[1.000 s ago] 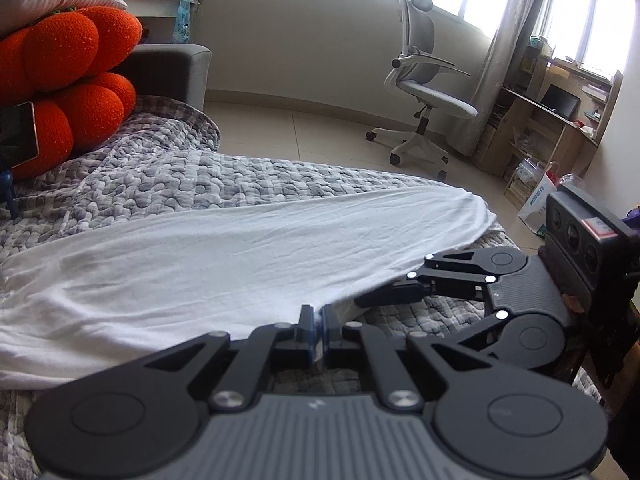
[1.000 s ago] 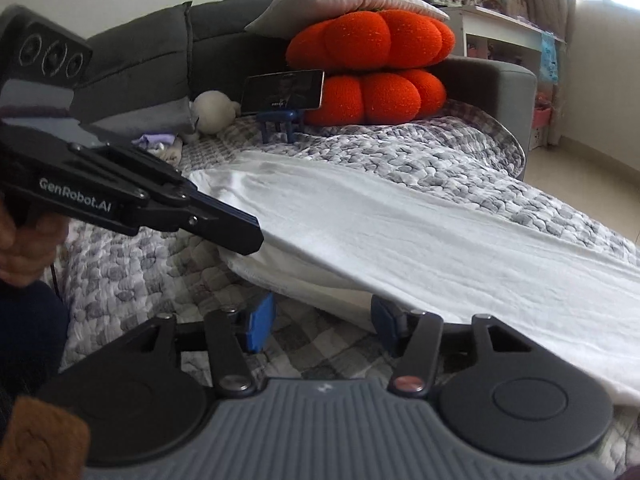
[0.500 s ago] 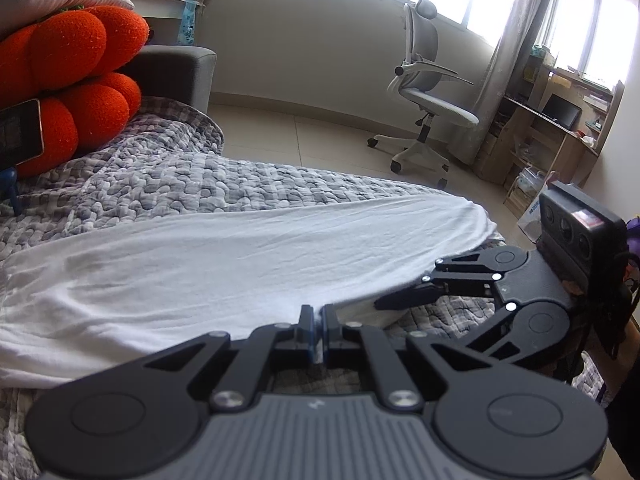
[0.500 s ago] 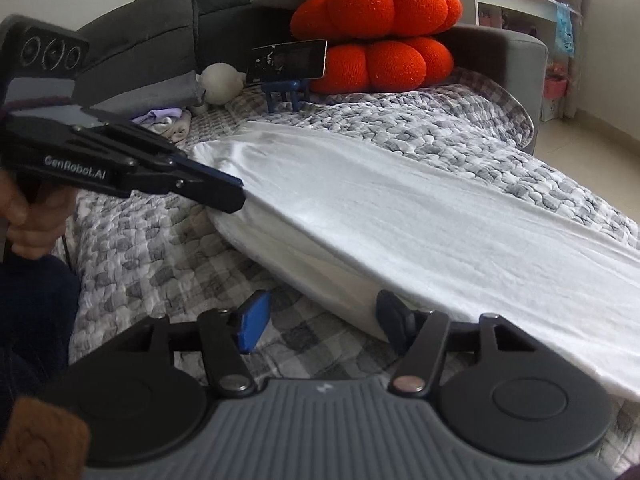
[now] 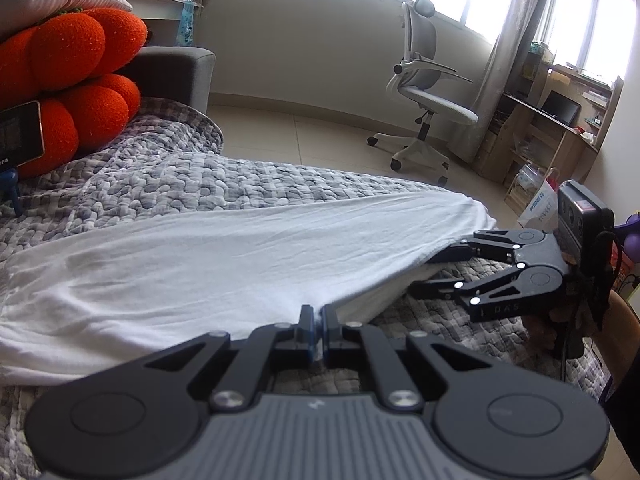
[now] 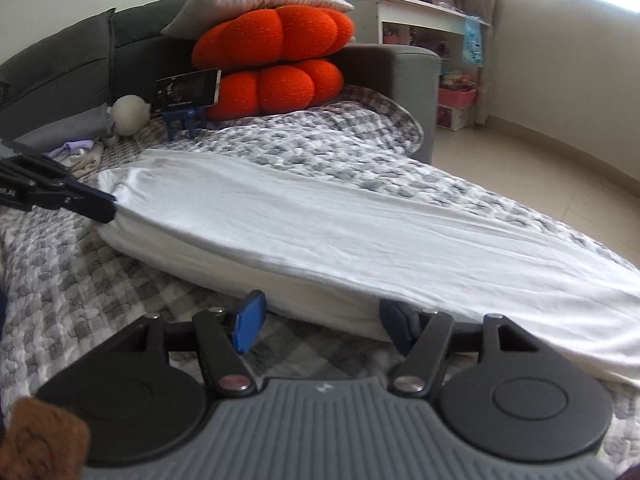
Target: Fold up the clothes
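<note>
White garment lies stretched long across the grey-and-white quilt on the sofa bed, near edge lifted clear of the quilt so a second layer shows under it.

Left gripper: jaws drawn narrow, pinching a bit of the garment's near edge between the blue pads; cloth rises to a small peak there. From the right wrist view the same gripper enters from the left with its tip at the garment's end corner.

Right gripper: jaws spread wide, nothing clamped. Left blue pad stands out in the open over the quilt; the other pad sits tucked under the raised white edge. In the left wrist view this gripper comes in from the right, upper finger slipped beneath the top layer, lower finger below the fold, close over the quilt. Part of a hand on its handle shows at the frame edge.

Surroundings: orange plush cushions stacked against the grey sofa arm, a pale pillow on top, a phone propped on a small blue stand before them. Across the tiled floor an office chair near a wooden desk by the windows.
</note>
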Demonstrator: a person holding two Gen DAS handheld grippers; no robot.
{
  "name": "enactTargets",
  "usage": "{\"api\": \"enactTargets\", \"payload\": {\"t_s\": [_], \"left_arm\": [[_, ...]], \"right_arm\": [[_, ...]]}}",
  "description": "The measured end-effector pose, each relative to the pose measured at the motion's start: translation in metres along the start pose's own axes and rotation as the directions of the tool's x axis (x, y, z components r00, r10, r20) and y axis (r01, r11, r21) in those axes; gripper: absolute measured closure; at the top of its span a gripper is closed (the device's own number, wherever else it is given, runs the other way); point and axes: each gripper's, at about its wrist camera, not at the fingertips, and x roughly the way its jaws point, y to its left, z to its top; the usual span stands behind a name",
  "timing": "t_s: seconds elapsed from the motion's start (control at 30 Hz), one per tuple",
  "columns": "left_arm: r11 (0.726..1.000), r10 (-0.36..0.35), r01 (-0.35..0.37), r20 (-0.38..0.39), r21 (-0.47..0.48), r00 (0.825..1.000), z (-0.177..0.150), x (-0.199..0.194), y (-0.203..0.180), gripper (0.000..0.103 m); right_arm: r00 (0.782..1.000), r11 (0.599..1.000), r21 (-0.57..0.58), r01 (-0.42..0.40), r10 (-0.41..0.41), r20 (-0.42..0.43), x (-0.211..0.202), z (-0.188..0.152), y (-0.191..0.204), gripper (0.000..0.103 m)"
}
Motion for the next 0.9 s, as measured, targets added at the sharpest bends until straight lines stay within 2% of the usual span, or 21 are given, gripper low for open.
{"api": "enactTargets", "payload": {"t_s": [0.07, 0.17, 0.27, 0.37, 0.43, 0.5, 0.67, 0.73, 0.83, 0.9], "left_arm": [[1.0, 0.003, -0.003, -0.004, 0.003, 1.0, 0.0, 0.001, 0.0, 0.1], [1.0, 0.006, -0.006, -0.007, 0.008, 1.0, -0.001, 0.001, -0.001, 0.1], [1.0, 0.01, -0.01, -0.011, 0.016, 1.0, -0.001, 0.002, -0.003, 0.1], [1.0, 0.01, -0.01, -0.015, 0.025, 1.0, -0.002, 0.002, -0.004, 0.1], [0.999, 0.01, -0.009, -0.021, 0.035, 1.0, -0.003, 0.003, -0.004, 0.1], [0.998, 0.009, -0.007, -0.032, 0.061, 0.999, -0.004, 0.003, -0.007, 0.1], [0.991, 0.007, 0.002, -0.068, 0.132, 0.998, -0.006, 0.004, -0.014, 0.099], [0.989, -0.032, 0.047, -0.107, 0.143, 0.994, -0.007, 0.006, -0.017, 0.099], [0.983, -0.089, 0.113, -0.163, 0.143, 0.983, -0.008, 0.009, -0.019, 0.099], [0.986, -0.082, 0.103, -0.157, 0.129, 0.984, -0.006, 0.005, -0.016, 0.099]], "right_arm": [[0.999, 0.998, 0.042, 0.043, -0.044, 0.006, -0.006, -0.004, -0.016, 0.033], [0.998, 0.986, 0.155, 0.056, -0.062, 0.03, -0.017, -0.011, -0.041, 0.033], [0.988, 0.964, 0.223, 0.146, -0.154, 0.02, -0.023, -0.014, -0.056, 0.033], [0.979, 0.946, 0.262, 0.193, -0.204, 0.017, -0.03, -0.018, -0.064, 0.033], [0.961, 0.93, 0.251, 0.27, -0.276, -0.01, -0.034, -0.021, -0.068, 0.033], [0.947, 0.91, 0.273, 0.312, -0.32, -0.017, -0.042, -0.027, -0.077, 0.033], [0.915, 0.844, 0.375, 0.384, -0.403, -0.031, -0.067, -0.042, -0.108, 0.032], [0.904, 0.797, 0.459, 0.393, -0.426, -0.033, -0.08, -0.052, -0.126, 0.032], [0.909, 0.732, 0.591, 0.34, -0.417, -0.007, -0.1, -0.065, -0.15, 0.032], [0.906, 0.698, 0.643, 0.315, -0.424, 0.017, -0.11, -0.068, -0.158, 0.032]]}}
